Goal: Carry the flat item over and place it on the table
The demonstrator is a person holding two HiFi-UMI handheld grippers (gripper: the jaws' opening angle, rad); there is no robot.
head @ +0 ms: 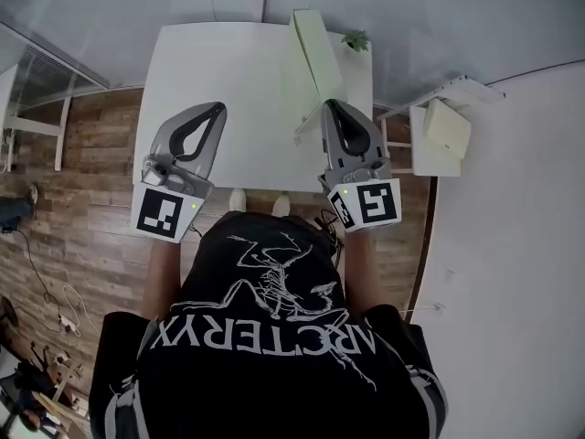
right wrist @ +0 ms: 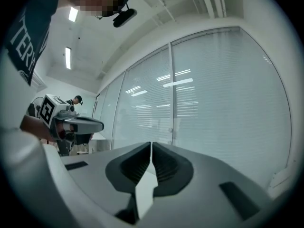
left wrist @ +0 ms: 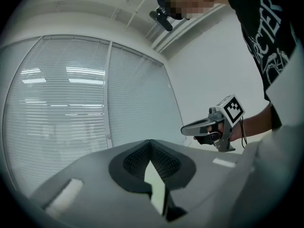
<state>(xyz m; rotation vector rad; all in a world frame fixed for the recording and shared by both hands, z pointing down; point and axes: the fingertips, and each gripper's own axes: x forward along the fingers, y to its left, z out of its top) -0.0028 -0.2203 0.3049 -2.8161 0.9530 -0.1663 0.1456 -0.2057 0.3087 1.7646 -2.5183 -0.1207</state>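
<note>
A pale green flat item (head: 316,48) rests on the far right part of the white table (head: 228,90), with one long edge raised. In the head view my right gripper (head: 330,104) hovers just in front of its near end. In the right gripper view that gripper's (right wrist: 151,144) jaws meet with nothing between them. My left gripper (head: 219,107) is held over the table's left half. Its tips (left wrist: 150,142) are also together and hold nothing. Both gripper views look up at window blinds, and the flat item does not show in either.
A second pale green flat piece (head: 446,128) lies on a white side shelf (head: 422,158) to the right. A small potted plant (head: 356,40) stands at the table's far right corner. Wooden floor (head: 87,154) and cables lie to the left.
</note>
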